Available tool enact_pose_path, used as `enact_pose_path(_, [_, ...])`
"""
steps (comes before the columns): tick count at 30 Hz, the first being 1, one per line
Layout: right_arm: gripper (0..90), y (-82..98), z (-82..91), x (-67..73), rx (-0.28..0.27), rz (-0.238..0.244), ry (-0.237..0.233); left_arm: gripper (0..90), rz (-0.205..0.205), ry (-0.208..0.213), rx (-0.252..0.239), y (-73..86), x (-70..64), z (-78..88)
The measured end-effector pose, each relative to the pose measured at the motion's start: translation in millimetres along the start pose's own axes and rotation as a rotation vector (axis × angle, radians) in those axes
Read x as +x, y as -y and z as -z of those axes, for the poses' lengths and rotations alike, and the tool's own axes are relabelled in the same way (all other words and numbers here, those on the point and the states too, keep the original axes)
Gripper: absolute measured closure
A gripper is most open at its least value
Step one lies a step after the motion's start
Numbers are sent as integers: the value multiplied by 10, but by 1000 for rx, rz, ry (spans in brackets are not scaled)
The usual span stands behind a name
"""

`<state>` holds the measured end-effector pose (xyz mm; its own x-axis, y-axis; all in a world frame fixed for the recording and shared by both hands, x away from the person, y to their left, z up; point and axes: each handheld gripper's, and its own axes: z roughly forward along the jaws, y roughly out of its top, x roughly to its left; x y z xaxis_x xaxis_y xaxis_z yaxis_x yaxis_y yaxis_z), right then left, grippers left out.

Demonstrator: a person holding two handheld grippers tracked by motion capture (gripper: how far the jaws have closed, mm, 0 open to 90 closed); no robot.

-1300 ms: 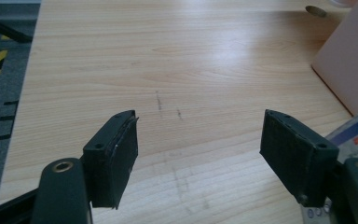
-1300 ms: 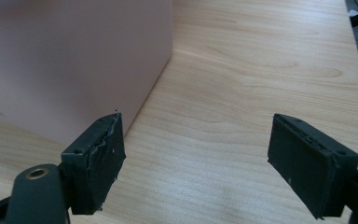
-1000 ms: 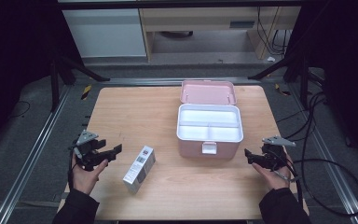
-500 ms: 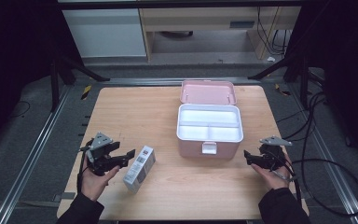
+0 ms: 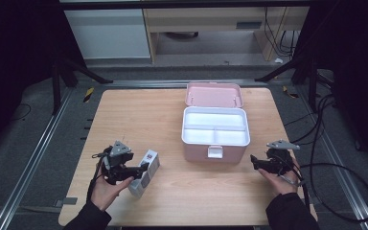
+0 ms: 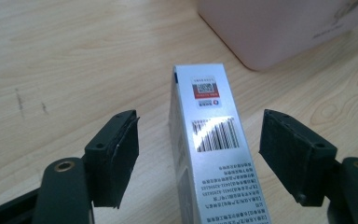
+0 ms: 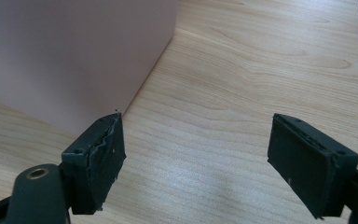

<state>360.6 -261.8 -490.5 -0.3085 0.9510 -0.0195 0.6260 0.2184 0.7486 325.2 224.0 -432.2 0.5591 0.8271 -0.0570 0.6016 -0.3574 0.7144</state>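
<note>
A narrow silver-white carton (image 5: pixel 142 183) with a barcode and a red label lies on the wooden table at the front left. My left gripper (image 5: pixel 138 168) is open and straddles its near end. In the left gripper view the carton (image 6: pixel 214 140) runs between the two pads (image 6: pixel 116 158), with a gap on each side. An open pink case (image 5: pixel 214 152) with a white divided tray stands at the centre, its lid (image 5: pixel 214 95) laid back. My right gripper (image 5: pixel 255 163) is open and empty, just right of the case's front corner, and its view shows the case wall (image 7: pixel 74 56) close on the left.
The wooden table (image 5: pixel 139 115) ends in metal rails on both sides. Black cables (image 5: pixel 326 167) trail off the right edge. Bare wood (image 7: pixel 261 70) lies ahead of the right gripper.
My left gripper has moved right along the table's front until its open jaws reach around the carton. The right gripper has stayed where it was.
</note>
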Motion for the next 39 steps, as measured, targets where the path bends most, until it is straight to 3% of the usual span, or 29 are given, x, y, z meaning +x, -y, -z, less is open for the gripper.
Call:
enact_pose_path(6, [188,7,-9,-5,6,0,-1,271,-27,-22,76,16,-53,-91])
enact_pose_path(12, [180,4,-16,-11,9,-4,-2,276,-40,-21,117,28,-76,-164])
enact_pose_path(21, [182,8,-40,-10,24,-4,-7,277,-38,-44,226,10,-93,-300])
enact_pose_path(26, [184,8,-64,3,41,9,-19,325,-30,-45,259,-1,-82,-344])
enact_pose_path(31, [185,7,-71,2,46,12,-22,399,-11,-19,294,-25,-58,-363])
enact_pose_path(34, [185,8,-80,0,53,13,-26,508,-10,-25,309,-45,-39,-368])
enact_pose_path(39, [185,7,-86,1,56,20,-28,542,-8,-18,318,-63,-3,-362])
